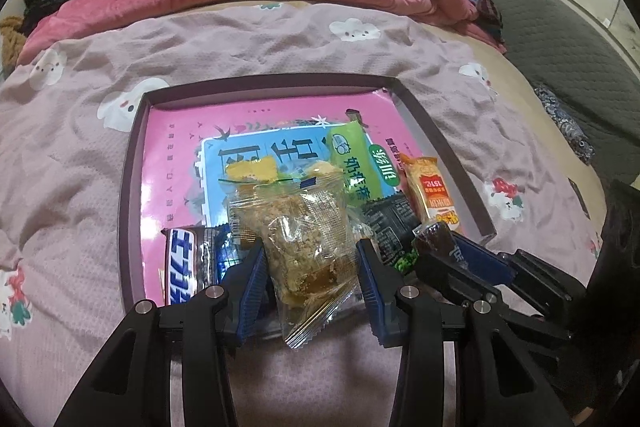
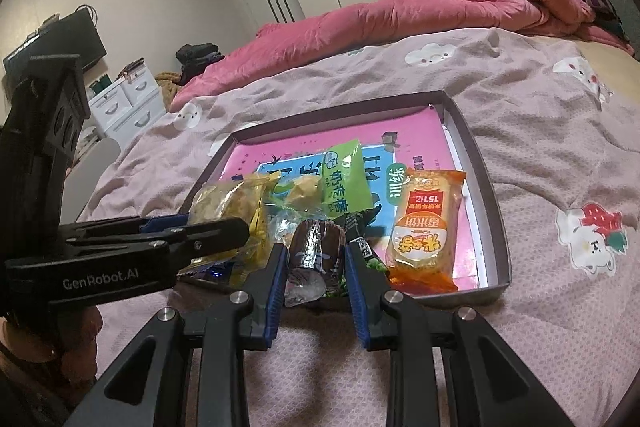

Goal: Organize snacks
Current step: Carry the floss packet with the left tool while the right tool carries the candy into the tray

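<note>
Holding a clear crumbly snack (image 1: 308, 251), the left tool (image 1: 310, 267) hangs over the tray's (image 1: 132, 163) near edge, beside the right tool (image 2: 316, 267) pinching a dark roll (image 2: 316, 247).

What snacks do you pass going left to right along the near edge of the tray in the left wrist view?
Blue-and-white chocolate bar wrapper → clear packet of crumbly yellow-brown cake held in the left tool → dark brown wrapped roll → orange rice-cracker packet.
</note>
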Action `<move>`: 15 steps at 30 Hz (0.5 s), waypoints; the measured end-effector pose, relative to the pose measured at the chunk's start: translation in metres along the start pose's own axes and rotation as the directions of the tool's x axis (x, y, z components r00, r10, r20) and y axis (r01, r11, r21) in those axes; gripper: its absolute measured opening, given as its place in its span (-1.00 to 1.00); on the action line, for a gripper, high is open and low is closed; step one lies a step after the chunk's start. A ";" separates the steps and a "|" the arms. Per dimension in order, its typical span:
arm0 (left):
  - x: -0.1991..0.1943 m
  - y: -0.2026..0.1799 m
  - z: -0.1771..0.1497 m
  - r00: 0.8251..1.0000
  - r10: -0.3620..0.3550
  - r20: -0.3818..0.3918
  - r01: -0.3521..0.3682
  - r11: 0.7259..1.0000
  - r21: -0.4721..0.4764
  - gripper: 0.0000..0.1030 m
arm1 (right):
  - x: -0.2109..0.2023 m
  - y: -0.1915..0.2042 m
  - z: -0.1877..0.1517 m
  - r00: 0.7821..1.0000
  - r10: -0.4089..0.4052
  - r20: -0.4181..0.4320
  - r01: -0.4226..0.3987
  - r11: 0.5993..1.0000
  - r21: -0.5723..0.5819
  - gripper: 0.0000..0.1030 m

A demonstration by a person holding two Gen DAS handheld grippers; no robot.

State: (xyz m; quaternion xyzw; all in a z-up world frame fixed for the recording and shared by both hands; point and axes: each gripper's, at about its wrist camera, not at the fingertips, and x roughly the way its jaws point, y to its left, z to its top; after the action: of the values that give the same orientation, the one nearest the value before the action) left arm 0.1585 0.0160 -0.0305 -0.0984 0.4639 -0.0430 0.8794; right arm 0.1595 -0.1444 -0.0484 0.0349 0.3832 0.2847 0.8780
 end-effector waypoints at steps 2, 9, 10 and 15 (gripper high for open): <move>0.002 0.001 0.002 1.000 0.000 0.000 0.000 1.000 -0.003 -0.12 | 0.002 0.000 0.000 1.000 0.004 -0.003 -0.004 1.000 0.000 -0.43; 0.008 0.004 0.005 1.000 0.000 -0.001 0.000 1.000 -0.008 -0.11 | 0.011 -0.003 0.002 1.000 -0.004 -0.013 0.004 1.000 -0.002 -0.43; 0.009 0.004 0.005 1.000 0.000 -0.002 0.000 1.000 -0.008 -0.11 | 0.012 -0.003 0.002 1.000 -0.007 -0.015 0.007 1.000 -0.003 -0.43; 0.012 0.009 0.005 1.000 0.004 -0.008 -0.004 1.000 -0.020 -0.11 | 0.017 0.000 0.002 1.000 -0.006 -0.022 0.006 1.000 -0.017 -0.43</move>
State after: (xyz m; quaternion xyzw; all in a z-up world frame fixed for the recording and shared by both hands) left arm 0.1696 0.0232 -0.0395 -0.1061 0.4680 -0.0372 0.8766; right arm 0.1703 -0.1355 -0.0583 0.0232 0.3904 0.2855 0.8749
